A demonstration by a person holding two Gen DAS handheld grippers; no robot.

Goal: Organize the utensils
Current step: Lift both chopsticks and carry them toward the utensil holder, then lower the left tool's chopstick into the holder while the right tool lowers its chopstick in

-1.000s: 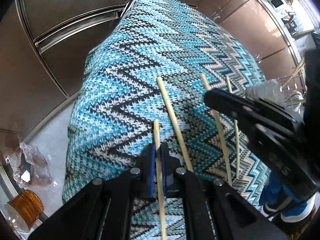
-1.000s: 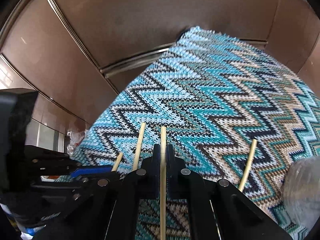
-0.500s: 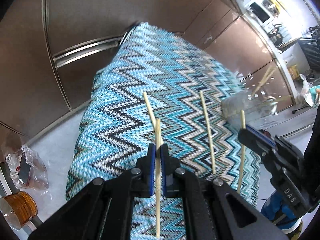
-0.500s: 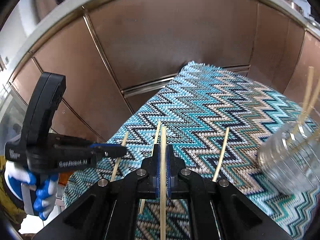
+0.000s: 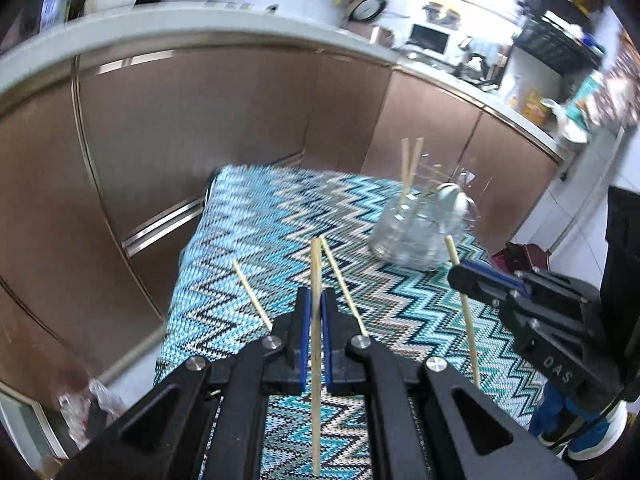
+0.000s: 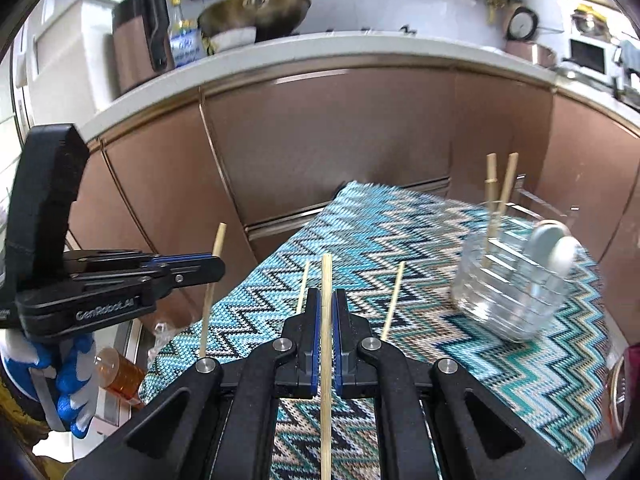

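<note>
Right now you are carrying one wooden chopstick in each claw. The left chopstick point(image 5: 316, 320) is pinched between the blue pads of your left claw point(image 5: 315, 312), which is closed down to the stick's width; the stick is jutting forward past the tips and running back under the claw. The right chopstick point(image 6: 326, 320) is being held the same way in your right claw point(image 6: 326, 312), also closed tight on it. Both sticks are hanging in the air above the zigzag-knit cloth point(image 6: 400, 240) covering the tabletop, where two more chopsticks point(image 6: 394, 300) are lying loose just ahead of the right claw. Ahead and to the right, the clear glass jar point(image 6: 508, 292) is standing on the cloth with two chopsticks point(image 6: 498, 192) already upright in it, plus a pale rounded utensil I cannot identify through the blur. Judging by this, you are in the carry step; next, you would be tipping each stick upright over the jar mouth before letting go.
</note>
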